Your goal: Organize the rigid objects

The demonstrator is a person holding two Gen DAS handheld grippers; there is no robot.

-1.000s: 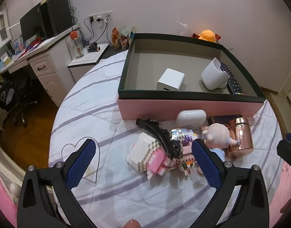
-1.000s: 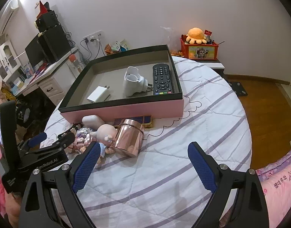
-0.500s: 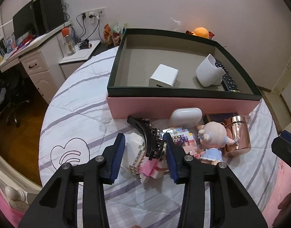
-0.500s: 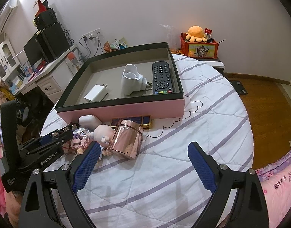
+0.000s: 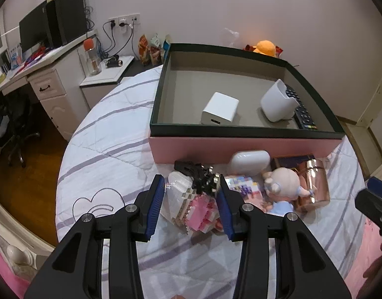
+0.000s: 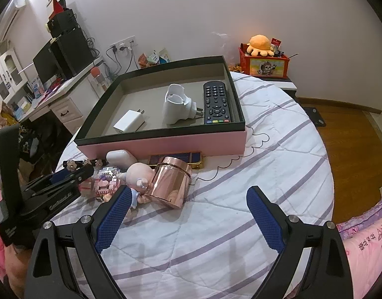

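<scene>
My left gripper (image 5: 189, 201) is shut on the white and pink block model (image 5: 191, 205), with the black hair clip (image 5: 194, 173) lying across its far end. It also shows in the right wrist view (image 6: 74, 174). My right gripper (image 6: 187, 220) is open and empty above the bedspread, near the rose-gold tin (image 6: 169, 182) and the pig doll (image 6: 138, 175). The pink box (image 6: 166, 144) holds a white charger (image 6: 128, 124), a white plug adapter (image 6: 176, 104) and a black remote (image 6: 216, 102).
A white earbud case (image 5: 249, 160) and a dark flat card box (image 6: 176, 158) lie against the pink box's front wall. A desk with drawers (image 5: 51, 87) stands at the left. An orange plush on a red box (image 6: 263, 59) stands behind the bed.
My left gripper has moved forward to the toy pile and its fingers have narrowed from wide open to gripping the block model. The right gripper has stayed open and barely moved.
</scene>
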